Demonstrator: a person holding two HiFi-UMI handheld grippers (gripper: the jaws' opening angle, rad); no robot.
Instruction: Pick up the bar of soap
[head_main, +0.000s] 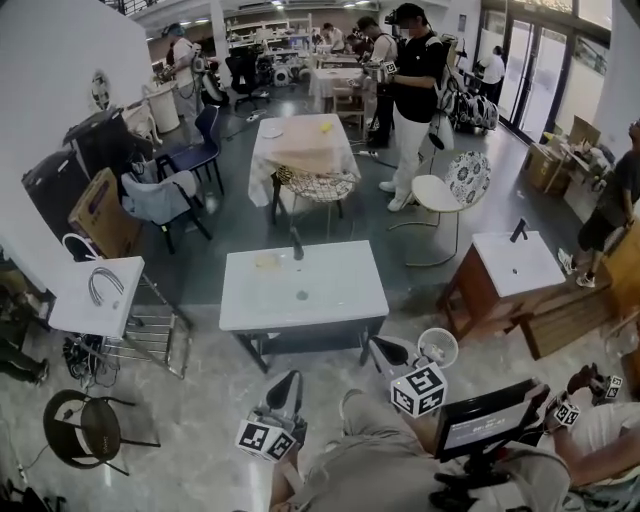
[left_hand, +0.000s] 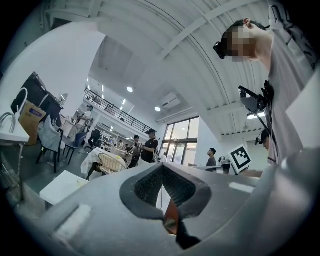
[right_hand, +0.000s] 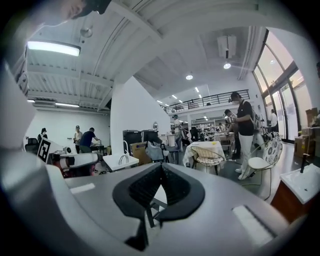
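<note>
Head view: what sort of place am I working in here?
Probably a big indoor test hall or workshop: a freestanding white basin unit, another basin to its right, a cloth-covered table and a standing person beyond.

white sink counter (head_main: 345, 300), soap bar (head_main: 266, 261), faucet (head_main: 297, 246)

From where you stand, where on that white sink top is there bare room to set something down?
The sink top is bare on its right half, right of the faucet and drain, and at the front left, below the soap. The back middle, with soap beside faucet, is the only crowded bit.
</note>
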